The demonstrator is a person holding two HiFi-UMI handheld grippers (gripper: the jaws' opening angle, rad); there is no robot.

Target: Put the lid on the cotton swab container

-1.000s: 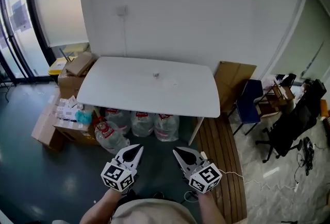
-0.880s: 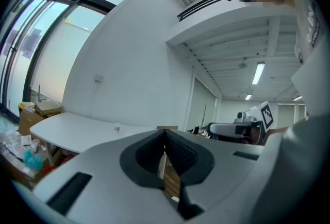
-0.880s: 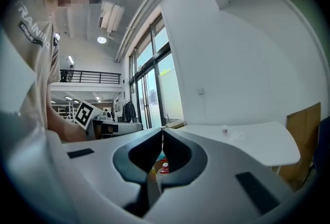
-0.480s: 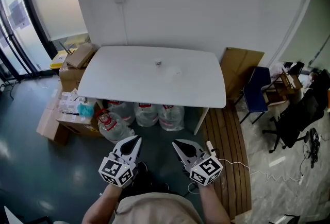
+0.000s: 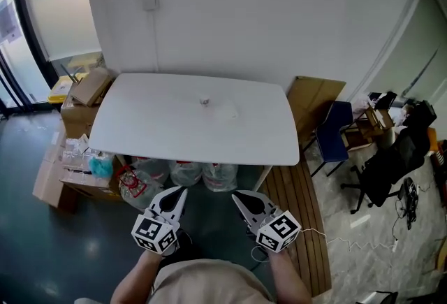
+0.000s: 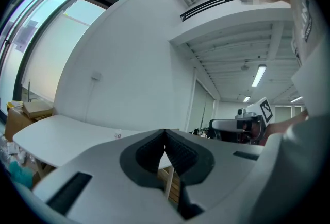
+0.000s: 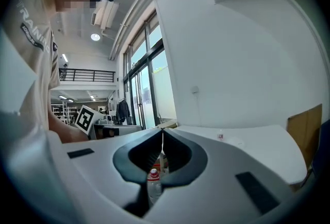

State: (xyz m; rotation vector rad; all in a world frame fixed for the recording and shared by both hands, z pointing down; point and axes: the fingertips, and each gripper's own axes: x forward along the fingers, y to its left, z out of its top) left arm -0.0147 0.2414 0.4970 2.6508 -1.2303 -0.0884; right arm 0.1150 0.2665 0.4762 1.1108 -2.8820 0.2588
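Note:
Far off on the white table (image 5: 140,128) stands the small clear cotton swab container (image 5: 204,101), with a faint round clear lid (image 5: 228,113) lying just right of it. The left gripper view shows the container (image 6: 118,136) as a tiny speck; the right gripper view shows the container (image 7: 220,136) with the lid (image 7: 237,141) beside it. My left gripper (image 5: 176,196) and right gripper (image 5: 239,198) hang low in front of the table's near edge, well short of both. Each is shut with nothing held, jaws tip to tip, as with the left gripper (image 6: 165,133) and right gripper (image 7: 163,133).
Large water bottles (image 5: 185,173) lie under the table. Cardboard boxes (image 5: 80,89) are stacked at its left end, and flat cardboard (image 5: 311,103) leans on the wall at its right. A blue chair (image 5: 334,138) and a black office chair (image 5: 394,163) stand farther right. Wooden boards (image 5: 293,212) cover the floor there.
The head view has shifted, and the table now looks a little larger and nearer. Both grippers stay shut, side by side, low in the view.

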